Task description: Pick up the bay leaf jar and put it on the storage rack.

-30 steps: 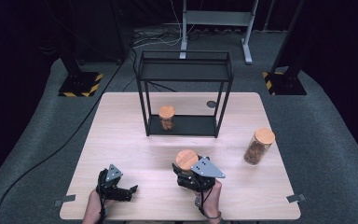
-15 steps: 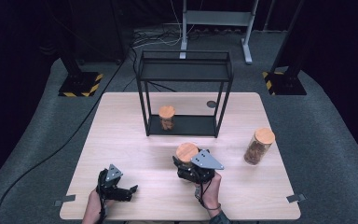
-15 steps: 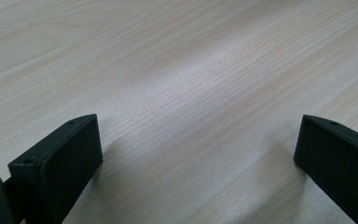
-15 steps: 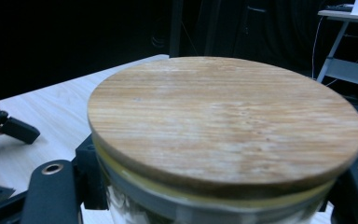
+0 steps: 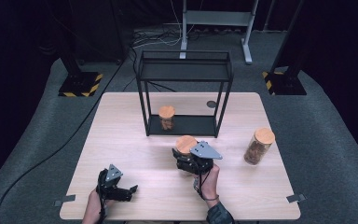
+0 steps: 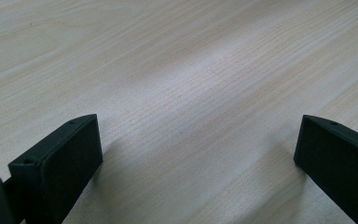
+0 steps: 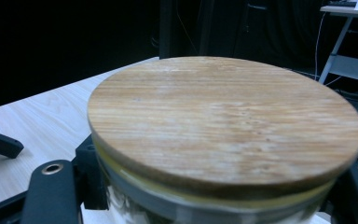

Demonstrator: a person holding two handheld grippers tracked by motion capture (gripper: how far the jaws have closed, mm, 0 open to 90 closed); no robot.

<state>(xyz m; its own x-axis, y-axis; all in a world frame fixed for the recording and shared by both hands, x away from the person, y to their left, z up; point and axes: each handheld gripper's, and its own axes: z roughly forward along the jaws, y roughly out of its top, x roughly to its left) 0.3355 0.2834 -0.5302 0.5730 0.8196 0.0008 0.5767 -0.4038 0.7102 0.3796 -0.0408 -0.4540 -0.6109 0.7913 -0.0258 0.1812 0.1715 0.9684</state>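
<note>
While its jaws clamp the glass body just under the wooden lid, the right gripper (image 5: 189, 161) holds the jar (image 5: 185, 145) above the tabletop (image 5: 121, 126), in front of the black wire rack (image 5: 185, 74). Near the tabletop's front edge, the left gripper (image 5: 127, 191) rests with jaws wide apart and empty.

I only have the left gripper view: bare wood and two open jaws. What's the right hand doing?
Observer: The right gripper is shut on a glass jar, just under its wooden lid.
Operator: Other jars around?
Observer: One jar with a wooden lid stands on the bottom shelf of the black metal rack.
Operator: That's all?
Observer: Another jar stands on the table, to the right of the rack.
</note>
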